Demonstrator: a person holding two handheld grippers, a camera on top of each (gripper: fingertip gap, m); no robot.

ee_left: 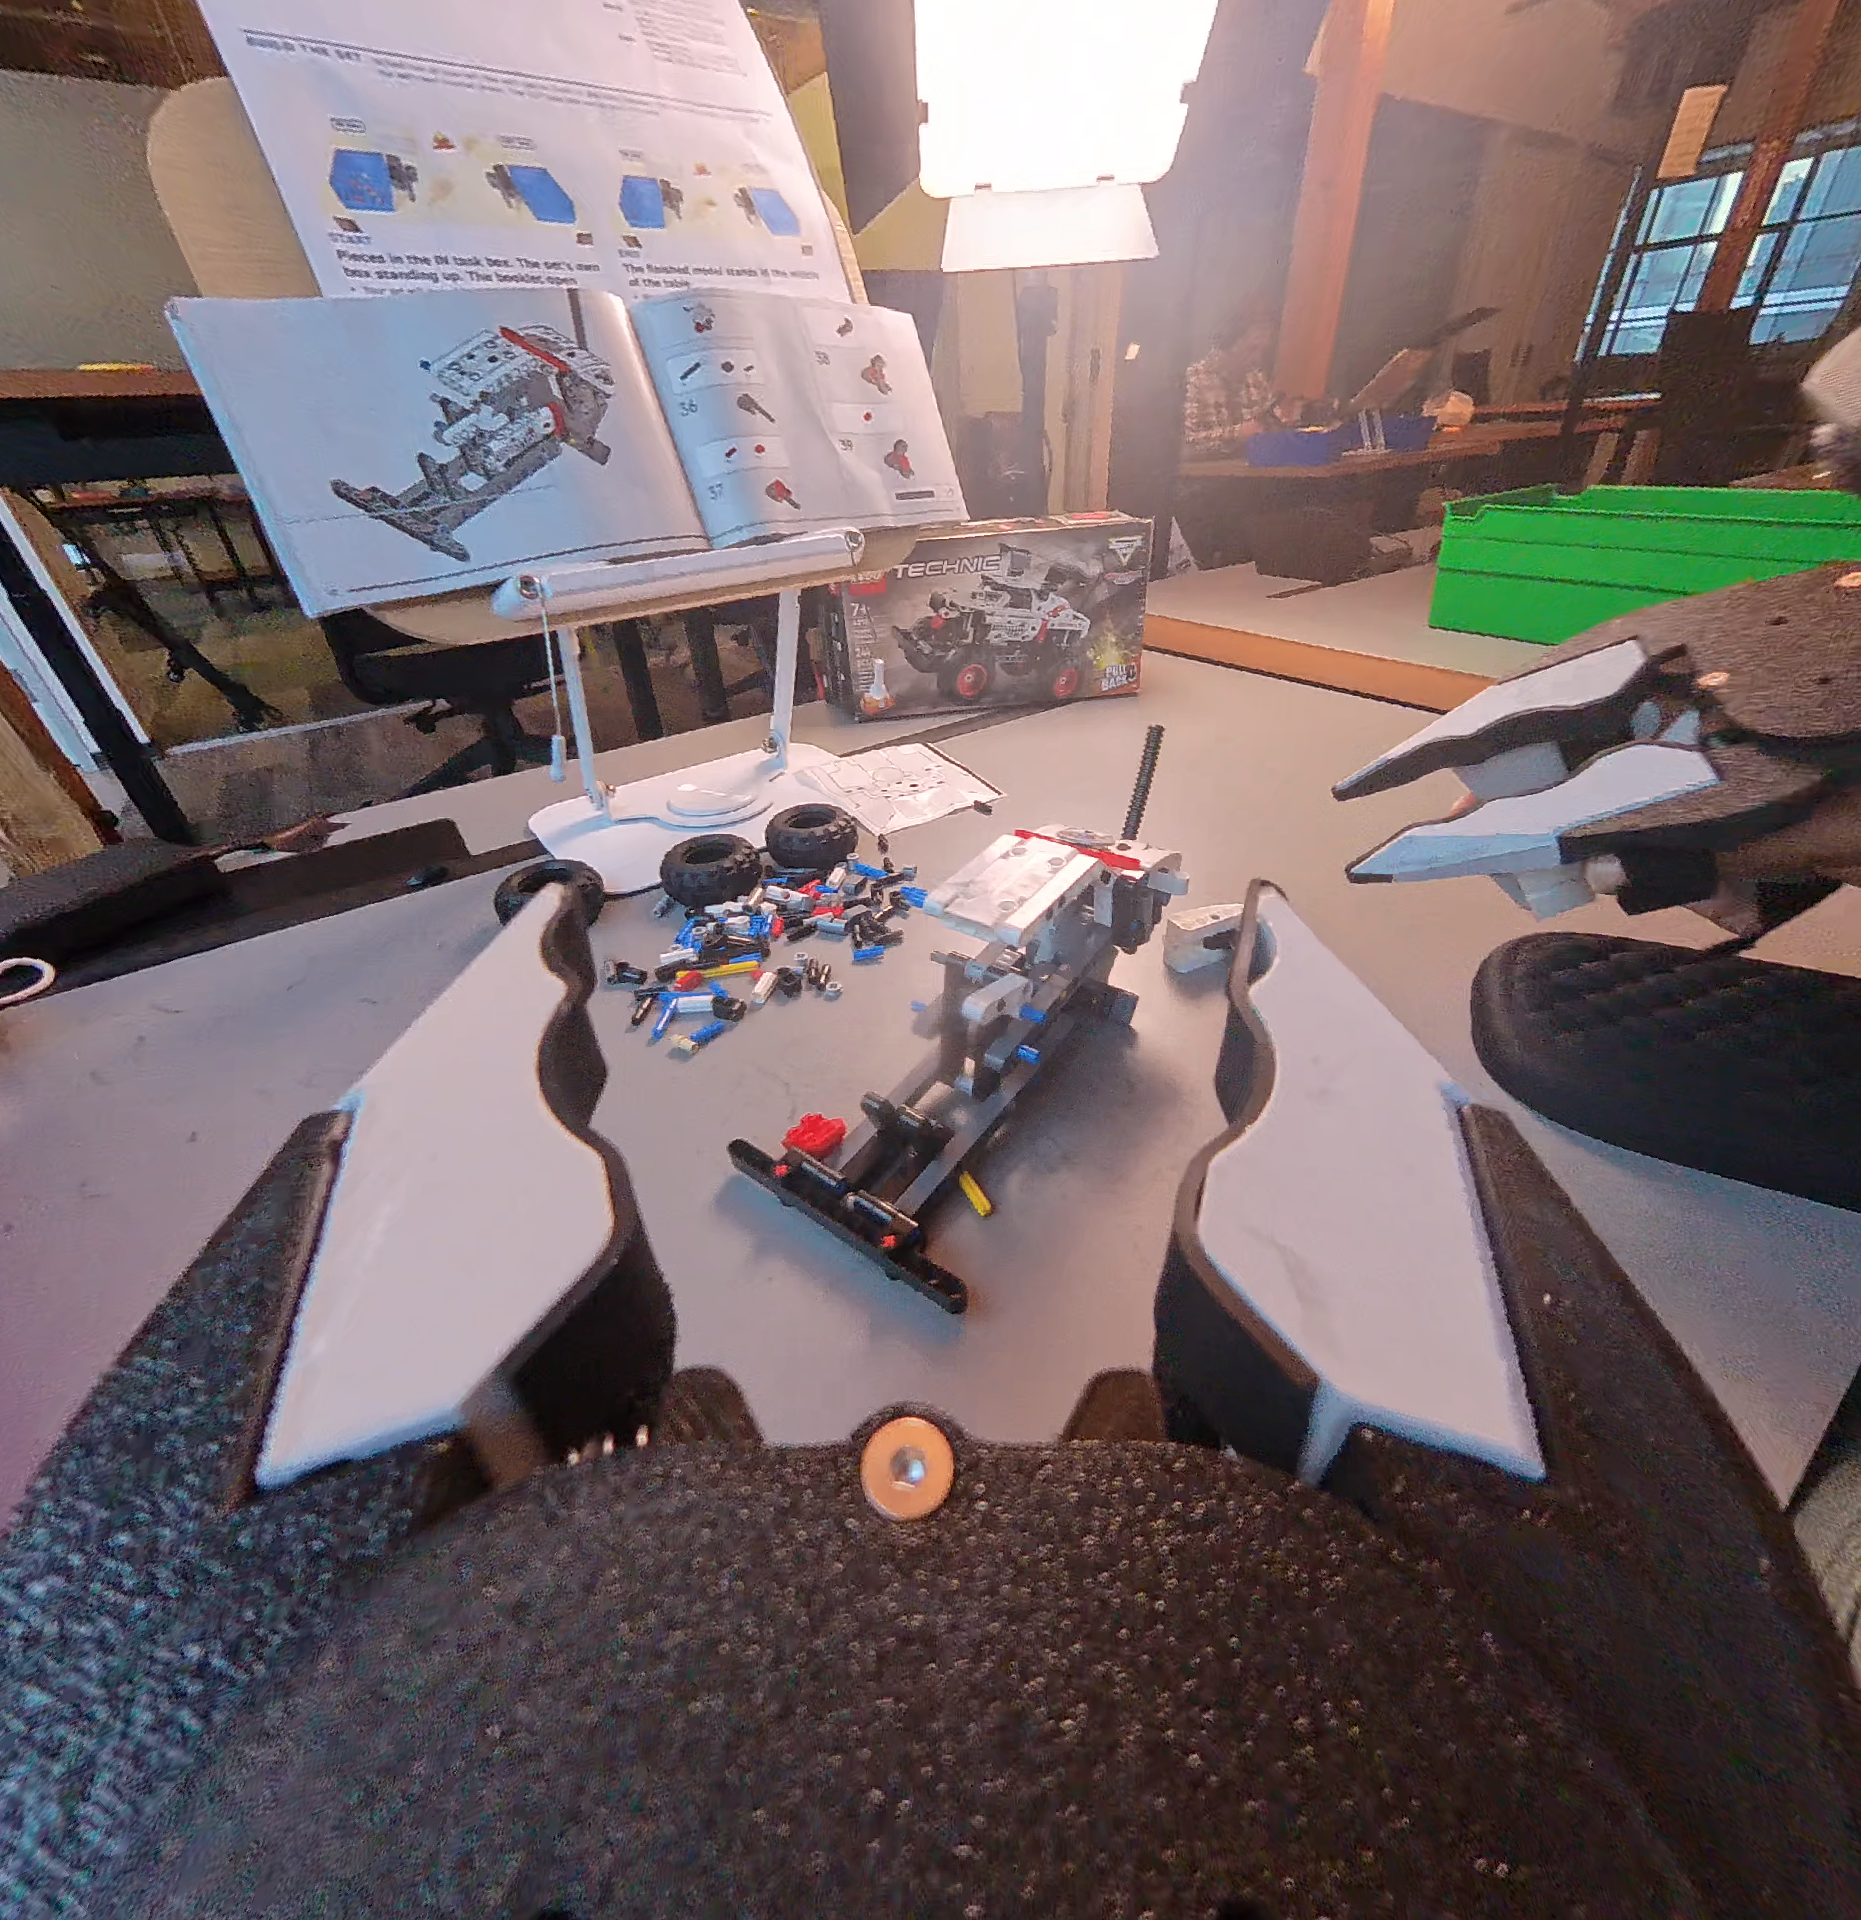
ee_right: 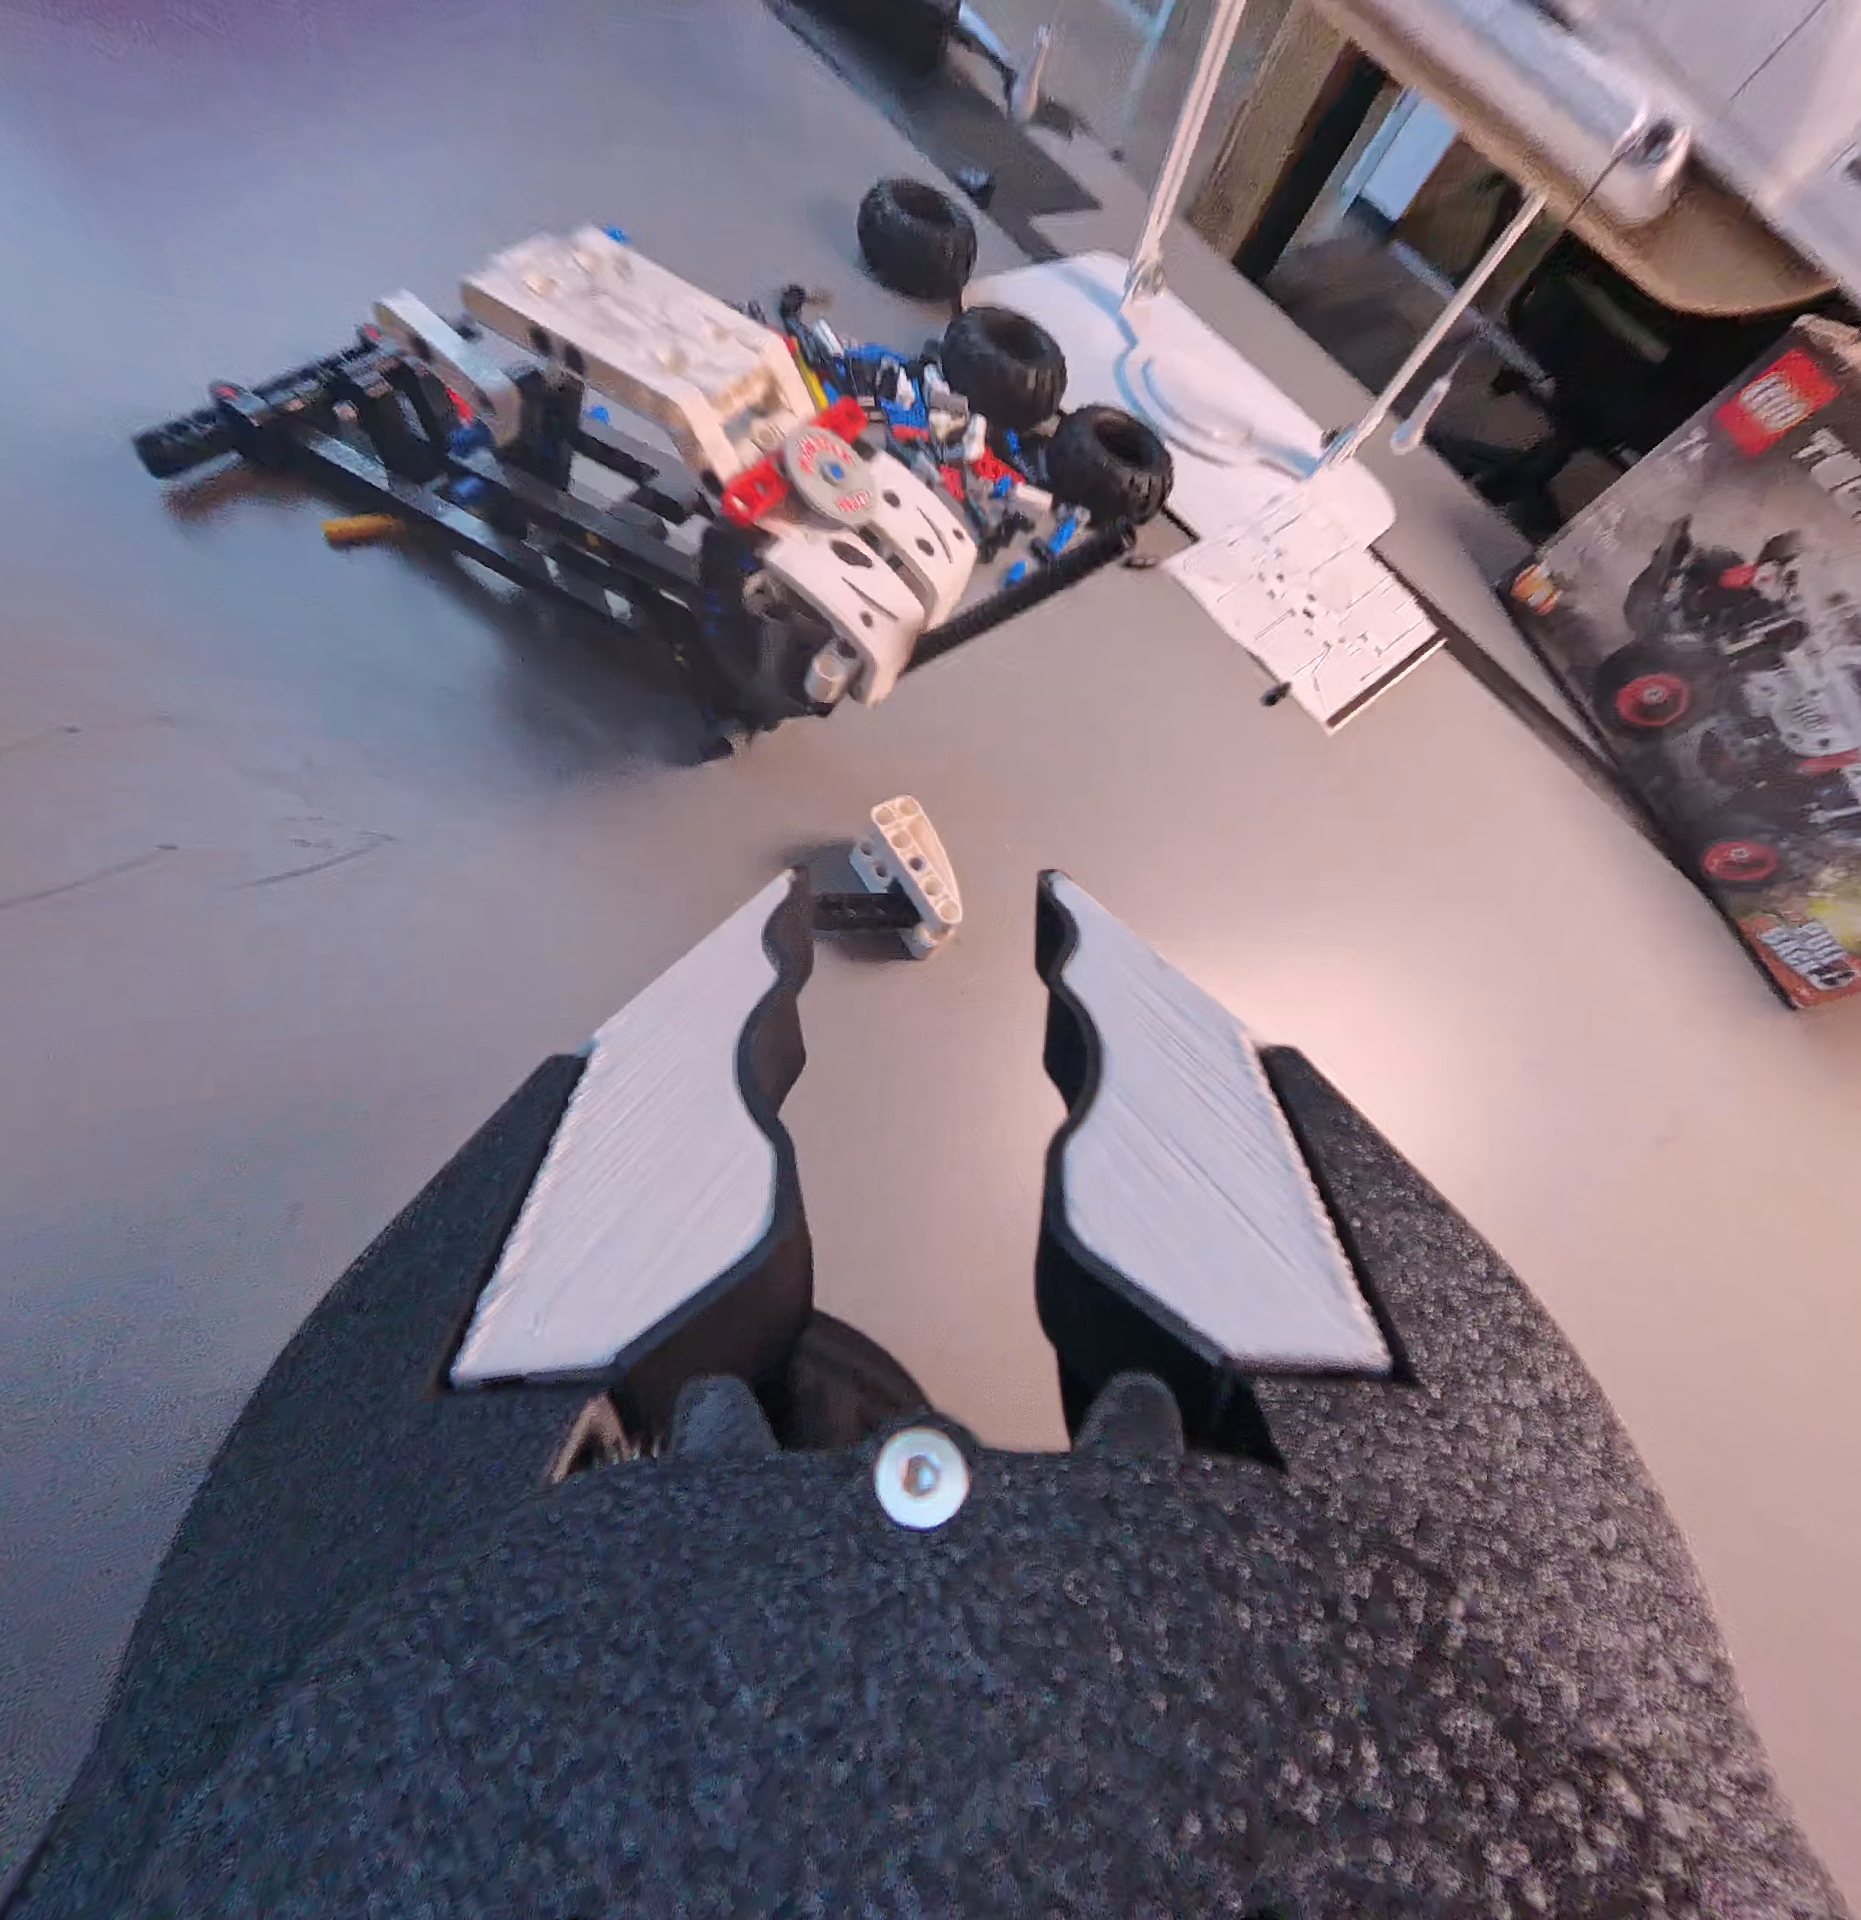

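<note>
The half-built toy truck chassis (ee_left: 999,1029) lies on the grey counter (ee_left: 282,1060), framed between the wide-open, empty fingers of the left gripper (ee_left: 905,914), with a heap of small loose pieces (ee_left: 770,935) and three black tyres (ee_left: 710,868) just beyond it. The right gripper (ee_right: 915,883) hovers with its fingers parted and empty, its left fingertip just beside a small white-and-black piece (ee_right: 900,883) on the counter. An open instruction booklet (ee_left: 552,436) rests on a white stand (ee_left: 677,707) behind, the set's box (ee_left: 988,623) beside it.

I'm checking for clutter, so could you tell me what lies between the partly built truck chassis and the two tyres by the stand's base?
A heap of small loose pieces, in both views.
</note>
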